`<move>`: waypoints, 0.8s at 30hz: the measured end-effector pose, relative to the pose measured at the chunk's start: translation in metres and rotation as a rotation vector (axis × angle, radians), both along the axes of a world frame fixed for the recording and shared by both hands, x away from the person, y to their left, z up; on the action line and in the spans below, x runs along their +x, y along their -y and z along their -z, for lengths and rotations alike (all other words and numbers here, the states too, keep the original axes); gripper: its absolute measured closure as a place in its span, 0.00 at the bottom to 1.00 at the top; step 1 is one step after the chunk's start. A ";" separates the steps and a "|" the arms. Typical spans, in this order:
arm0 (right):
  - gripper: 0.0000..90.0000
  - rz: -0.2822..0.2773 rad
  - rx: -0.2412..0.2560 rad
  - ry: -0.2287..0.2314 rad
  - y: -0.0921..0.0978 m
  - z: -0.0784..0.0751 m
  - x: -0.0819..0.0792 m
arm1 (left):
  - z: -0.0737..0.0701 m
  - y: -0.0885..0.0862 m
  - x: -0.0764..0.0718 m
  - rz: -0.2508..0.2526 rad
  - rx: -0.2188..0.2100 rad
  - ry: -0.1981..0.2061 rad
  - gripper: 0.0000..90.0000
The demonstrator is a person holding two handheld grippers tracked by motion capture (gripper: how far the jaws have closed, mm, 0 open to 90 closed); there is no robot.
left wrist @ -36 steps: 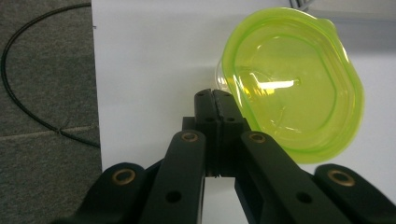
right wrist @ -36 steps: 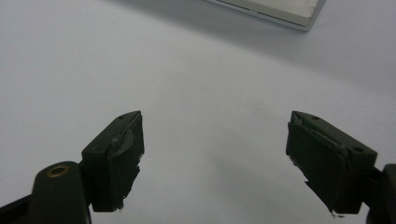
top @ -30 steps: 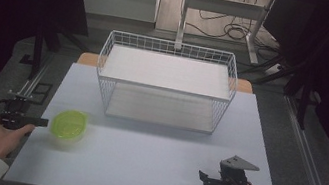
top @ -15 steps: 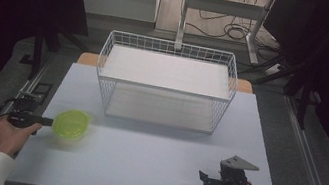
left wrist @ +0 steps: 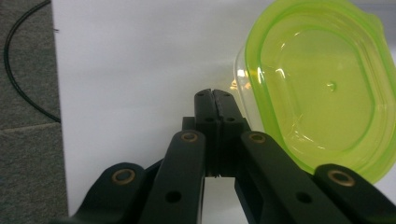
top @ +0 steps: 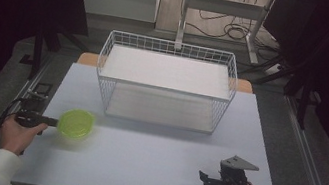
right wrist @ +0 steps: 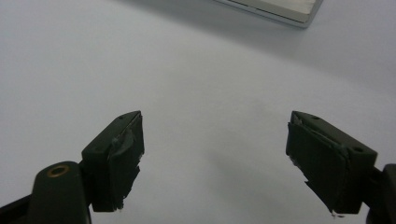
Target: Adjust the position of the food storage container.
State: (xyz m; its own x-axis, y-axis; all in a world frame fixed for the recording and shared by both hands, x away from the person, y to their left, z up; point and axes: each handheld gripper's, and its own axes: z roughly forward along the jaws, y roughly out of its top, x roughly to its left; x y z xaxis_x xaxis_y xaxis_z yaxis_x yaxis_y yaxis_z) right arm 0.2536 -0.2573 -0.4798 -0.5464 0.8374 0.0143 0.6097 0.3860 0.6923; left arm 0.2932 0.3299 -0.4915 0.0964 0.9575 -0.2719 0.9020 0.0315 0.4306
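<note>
Left gripper at the left edge of the white table, jaws pressed together, tips just beside the green container; whether they pinch its rim, cannot tell. In the left gripper view the jaws meet flat, the container lying to their right on the tabletop, lid on. Right gripper near the front right, resting in the hand, jaws spread wide over bare table; wire basket stands farther back, centre.

The frame edge is cutting off my green container at right; my left tongs are hiding its near rim.
</note>
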 end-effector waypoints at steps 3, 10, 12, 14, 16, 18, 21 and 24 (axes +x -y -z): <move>0.21 0.001 -0.001 -0.001 0.000 0.000 0.000 | 0.002 0.006 0.002 0.012 0.001 -0.003 1.00; 0.21 0.004 -0.002 -0.002 0.001 0.000 0.000 | 0.005 0.013 0.007 0.031 0.003 -0.013 1.00; 0.21 0.005 -0.002 -0.003 0.001 0.000 0.000 | 0.007 0.013 0.008 0.031 0.002 -0.017 1.00; 0.21 0.006 -0.004 -0.004 0.001 0.001 0.000 | 0.008 0.013 0.008 0.032 0.000 -0.019 1.00; 0.21 0.006 -0.005 -0.004 0.001 0.001 0.000 | 0.010 0.011 0.009 0.028 -0.006 -0.024 1.00; 0.21 0.005 -0.005 -0.006 0.001 0.001 0.000 | 0.011 0.011 0.009 0.024 -0.010 -0.023 1.00; 0.21 0.006 -0.007 -0.007 0.000 0.001 0.001 | 0.013 0.012 0.009 0.025 -0.020 -0.025 1.00; 0.21 0.006 -0.008 -0.007 0.000 0.001 0.001 | 0.015 0.014 0.010 0.031 -0.025 -0.027 1.00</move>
